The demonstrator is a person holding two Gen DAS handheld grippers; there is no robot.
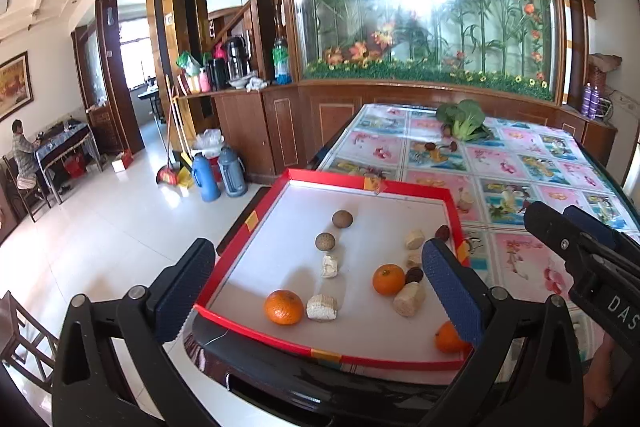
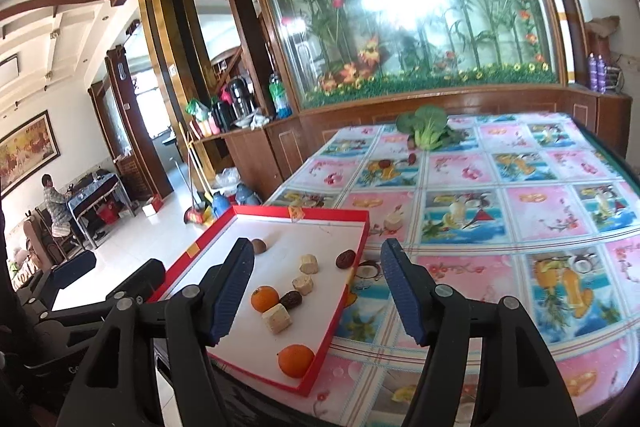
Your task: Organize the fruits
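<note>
A red-rimmed white tray [image 1: 362,358] [image 2: 362,233] sits at the table's near left corner. In it lie three oranges [image 1: 284,307] [image 1: 388,279] [image 2: 296,360], two round brown fruits [image 1: 342,218], dark red dates [image 1: 414,275] [image 2: 345,258] and several pale sugarcane pieces [image 1: 322,307] [image 2: 277,318]. My left gripper [image 1: 316,301] is open and empty, held above the tray's near edge. My right gripper [image 2: 316,291] is open and empty, above the tray's right rim; it also shows in the left wrist view [image 1: 560,223]. One pale piece [image 2: 394,221] and two dates [image 2: 385,163] lie on the tablecloth.
The table wears a flowered plastic cloth [image 2: 500,227]. A green leafy vegetable [image 2: 426,131] lies at its far end. A wooden cabinet with a glass flower panel [image 1: 420,7] stands behind. The tiled floor [image 1: 100,227] and thermos flasks [image 1: 206,177] are to the left.
</note>
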